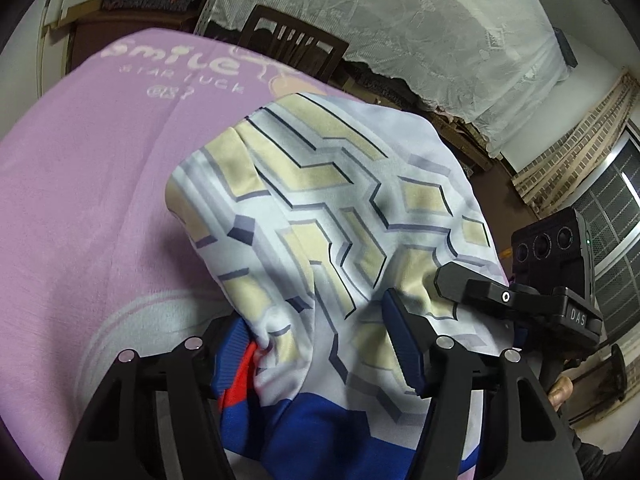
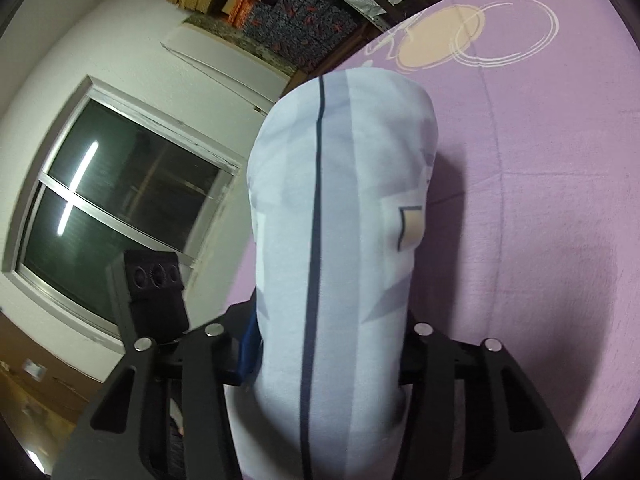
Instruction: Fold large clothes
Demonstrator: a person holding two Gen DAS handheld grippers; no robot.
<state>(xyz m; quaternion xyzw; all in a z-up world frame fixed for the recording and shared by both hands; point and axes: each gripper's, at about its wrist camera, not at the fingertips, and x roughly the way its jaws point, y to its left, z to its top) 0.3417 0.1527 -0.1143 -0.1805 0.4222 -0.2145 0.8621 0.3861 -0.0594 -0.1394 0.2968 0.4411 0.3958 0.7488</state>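
Mid-fold: left gripper point(image 1: 320, 344) and right gripper point(image 2: 324, 356) both clamp shirt point(image 1: 332, 200) above sheet point(image 1: 80, 200). Next: lay it flat.

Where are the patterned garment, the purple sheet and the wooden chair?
patterned garment point(image 1: 340, 200), left wrist view, on its draped middle.
purple sheet point(image 1: 80, 200), left wrist view, on bare cloth.
wooden chair point(image 1: 294, 40), left wrist view, on its slatted back.

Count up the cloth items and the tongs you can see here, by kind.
Patterned pale blue, cream and navy garment: 1
Lilac printed bed sheet: 1
White lace curtain: 1
Black two-finger tongs: 2, left tongs and right tongs
Total: 5
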